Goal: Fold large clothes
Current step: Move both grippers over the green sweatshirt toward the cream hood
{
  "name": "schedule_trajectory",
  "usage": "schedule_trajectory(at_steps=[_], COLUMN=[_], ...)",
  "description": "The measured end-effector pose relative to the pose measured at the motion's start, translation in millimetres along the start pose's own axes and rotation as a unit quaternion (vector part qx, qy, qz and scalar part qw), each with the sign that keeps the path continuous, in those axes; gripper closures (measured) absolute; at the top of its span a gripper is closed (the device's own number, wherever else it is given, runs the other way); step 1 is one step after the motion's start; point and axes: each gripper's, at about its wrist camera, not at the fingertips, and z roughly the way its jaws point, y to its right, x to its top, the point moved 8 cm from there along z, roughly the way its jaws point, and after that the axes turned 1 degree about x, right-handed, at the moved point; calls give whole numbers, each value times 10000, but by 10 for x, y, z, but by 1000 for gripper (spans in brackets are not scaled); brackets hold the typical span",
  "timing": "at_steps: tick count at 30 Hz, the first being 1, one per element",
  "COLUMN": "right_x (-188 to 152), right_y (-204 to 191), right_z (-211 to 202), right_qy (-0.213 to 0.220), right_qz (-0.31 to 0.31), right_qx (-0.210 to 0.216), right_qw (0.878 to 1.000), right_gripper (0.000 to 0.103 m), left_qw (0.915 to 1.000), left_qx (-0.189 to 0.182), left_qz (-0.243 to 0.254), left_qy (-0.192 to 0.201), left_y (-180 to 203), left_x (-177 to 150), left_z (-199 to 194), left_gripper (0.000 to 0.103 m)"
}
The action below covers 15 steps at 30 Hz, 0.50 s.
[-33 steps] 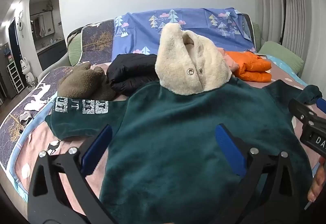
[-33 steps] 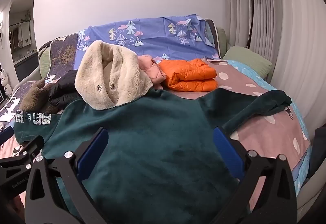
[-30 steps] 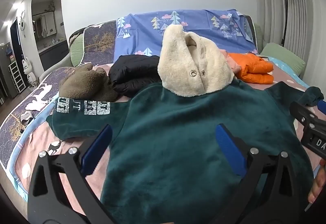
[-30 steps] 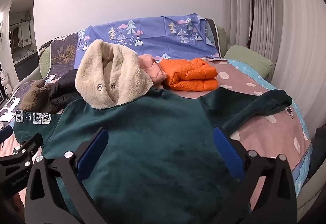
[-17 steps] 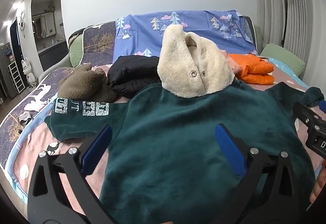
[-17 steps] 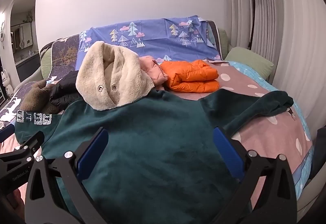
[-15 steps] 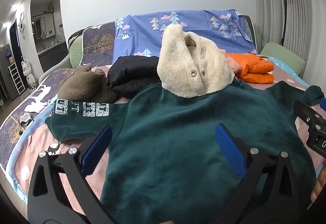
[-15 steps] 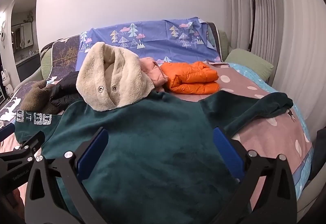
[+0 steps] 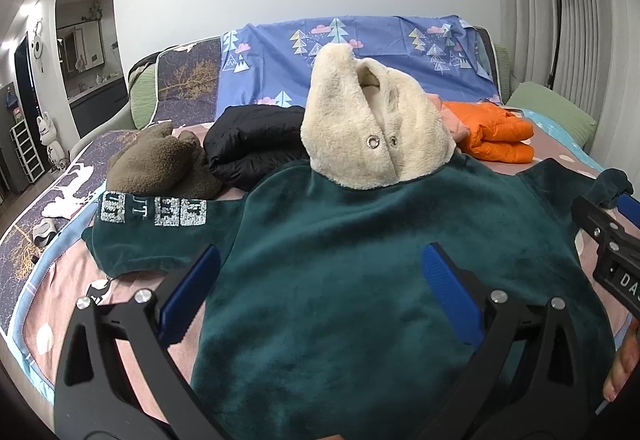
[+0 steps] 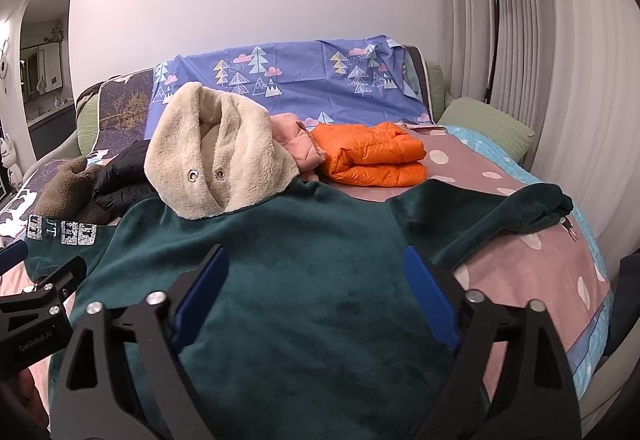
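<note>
— Both claws first: how did the left gripper (image 9: pixel 320 278) stand in its own view?

— Spread wide, blue pads apart, nothing between them. It hung over the lower body of the dark green hoodie (image 9: pixel 360 280), which lay flat and face-up on the bed (image 9: pixel 60 304). The cream fleece hood (image 9: pixel 368 128) stood upright at the far end, two metal eyelets showing. One sleeve, printed with pale lettering, stretched out to the left; the other reached right, its cuff bunched near the right gripper (image 9: pixel 608 236), visible at the frame's edge.

— Anything behind the hoodie?

— A brown fleece garment (image 9: pixel 160 164), a folded black jacket (image 9: pixel 256 140) beside it, and a folded orange puffer jacket (image 9: pixel 496 136) to the right of the hood. A blue tree-print sheet (image 9: pixel 360 52) covered the headboard.

— And the right wrist view?

— The right gripper (image 10: pixel 316 292) was likewise held open and empty above the hoodie's (image 10: pixel 280 272) torso. The plain sleeve lay across the pink spotted bedcover (image 10: pixel 520 272), cuff folded over itself. A pink garment (image 10: pixel 296 144) sat between hood (image 10: pixel 216 156) and orange jacket (image 10: pixel 376 156). Part of the left gripper (image 10: pixel 44 292) showed at the far left, beside the lettered sleeve; a black floor lamp (image 10: pixel 494 0) stood by the curtain.
</note>
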Motion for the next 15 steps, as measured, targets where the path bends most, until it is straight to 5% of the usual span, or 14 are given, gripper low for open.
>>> schedule_trajectory(at_steps=[9, 15], right_x=[-12, -21], right_y=[4, 5], right_z=[42, 79], right_qy=[-108, -200], right_qz=[9, 32], right_qx=[38, 107], right_qw=[9999, 9997], right_gripper=[39, 42], left_qw=[9997, 9990], left_qx=[-20, -347], left_qz=[155, 219], left_qy=[186, 155], left_y=[48, 132], left_x=[23, 39], left_z=[-29, -6], left_gripper=[2, 16])
